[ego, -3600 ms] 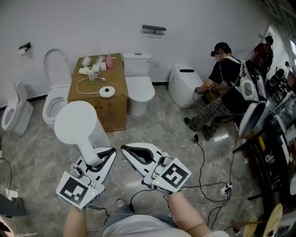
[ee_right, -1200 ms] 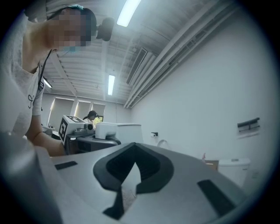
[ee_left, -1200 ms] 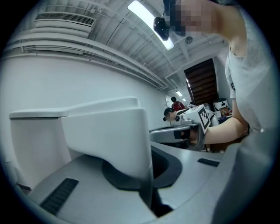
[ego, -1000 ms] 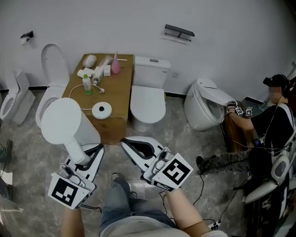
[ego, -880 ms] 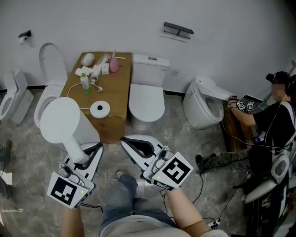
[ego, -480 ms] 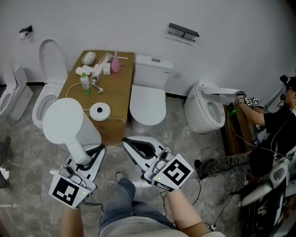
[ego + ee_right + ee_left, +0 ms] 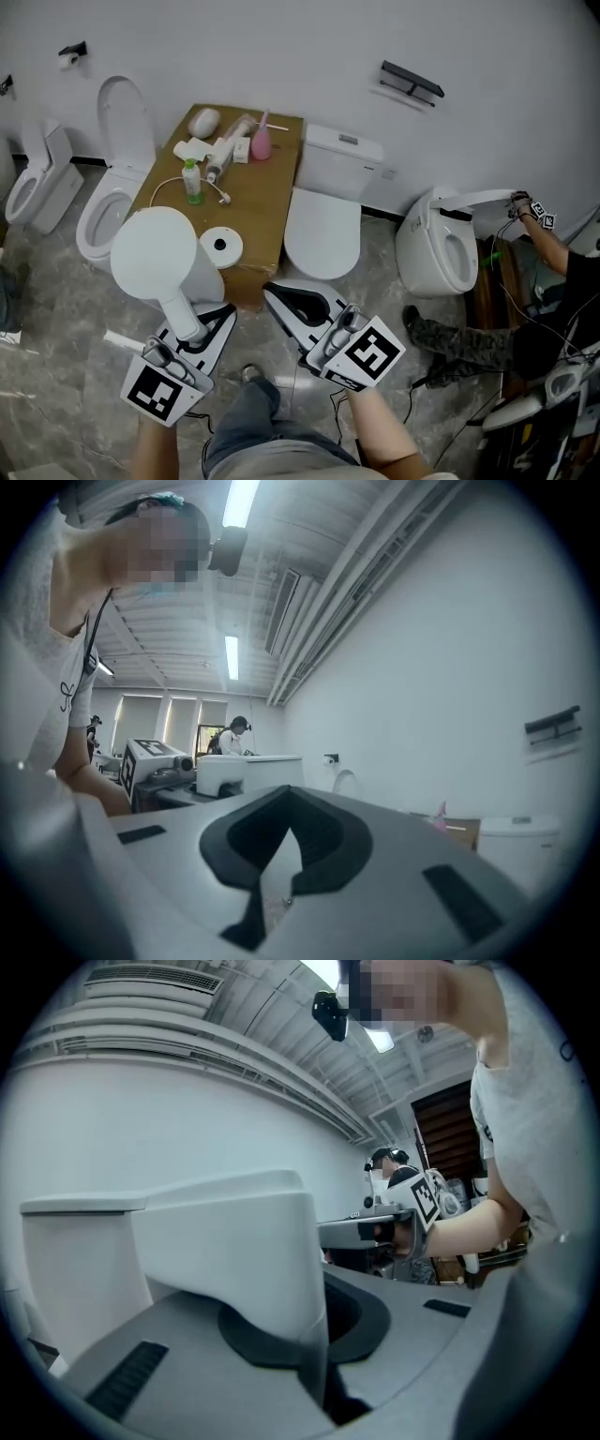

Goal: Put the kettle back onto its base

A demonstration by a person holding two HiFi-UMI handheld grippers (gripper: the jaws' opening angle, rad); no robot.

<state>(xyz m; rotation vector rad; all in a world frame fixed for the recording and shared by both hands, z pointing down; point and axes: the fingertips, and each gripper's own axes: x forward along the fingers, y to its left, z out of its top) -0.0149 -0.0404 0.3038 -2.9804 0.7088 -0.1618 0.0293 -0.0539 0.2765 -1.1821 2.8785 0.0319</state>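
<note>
Hidden: left gripper (image 7: 194, 330) tips partly behind kettle (image 7: 155, 255) | Cut off: person (image 7: 461, 339) at right edge | Too small: green bottle (image 7: 192, 181) label to read

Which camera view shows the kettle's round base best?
The head view: seen from above, the base lies in full sight on the cardboard box. Neither gripper view shows it: the kettle fills much of the left one; the right one looks across the room.

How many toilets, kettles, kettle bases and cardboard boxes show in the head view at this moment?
Toilets: 4
Kettle: 1
Kettle base: 1
Cardboard box: 1
Total: 7
</note>
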